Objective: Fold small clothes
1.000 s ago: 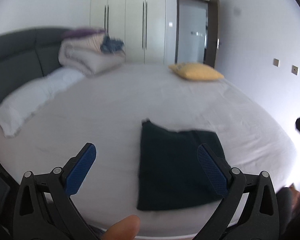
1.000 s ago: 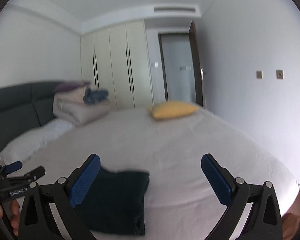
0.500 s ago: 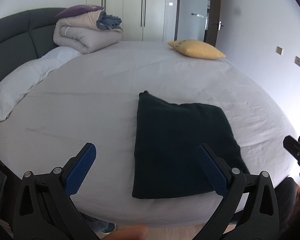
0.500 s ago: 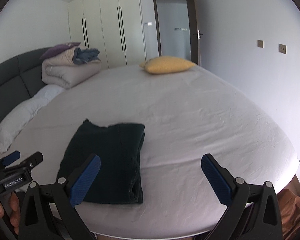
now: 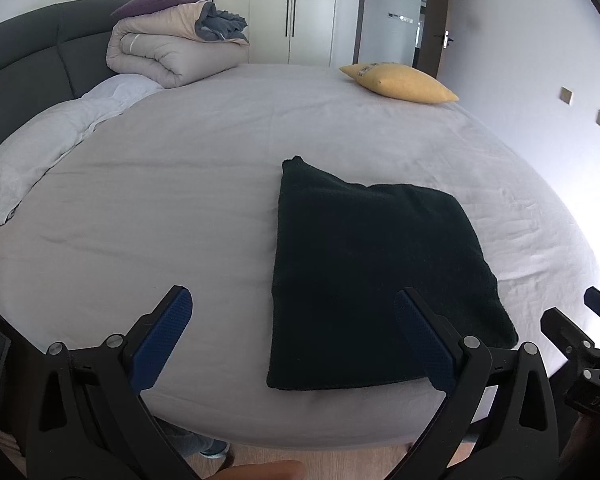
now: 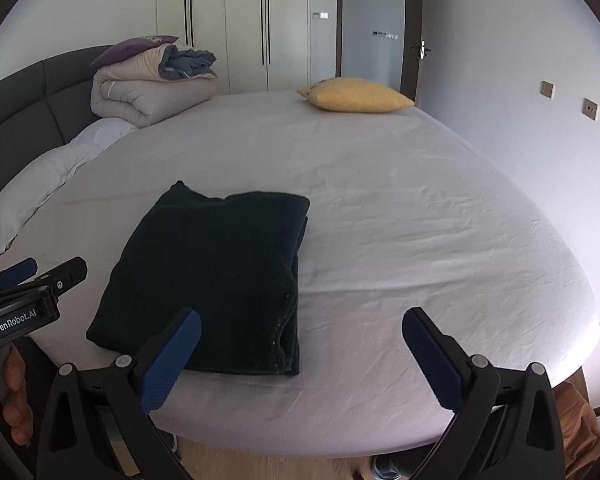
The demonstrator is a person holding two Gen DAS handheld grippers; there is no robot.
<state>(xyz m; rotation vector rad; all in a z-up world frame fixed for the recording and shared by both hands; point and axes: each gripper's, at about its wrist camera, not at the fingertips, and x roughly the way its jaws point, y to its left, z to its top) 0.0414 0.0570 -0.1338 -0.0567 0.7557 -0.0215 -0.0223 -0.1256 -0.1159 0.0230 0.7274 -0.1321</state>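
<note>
Both views tilted down toward bed [image 5: 180,200]; folded dark garment [image 5: 372,272] now seen nearer, left hand-held gripper [image 6: 28,276] raised.

bare sheet [image 6: 420,240] — open | far obstacles — duvet [image 6: 148,96], yellow pillow [image 6: 356,94]

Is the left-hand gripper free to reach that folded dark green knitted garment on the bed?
Probably yes. The left gripper is open and empty, hovering at the bed's near edge, and the folded dark green knitted garment lies flat just ahead with nothing between them. The right gripper sits off to the side.
</note>
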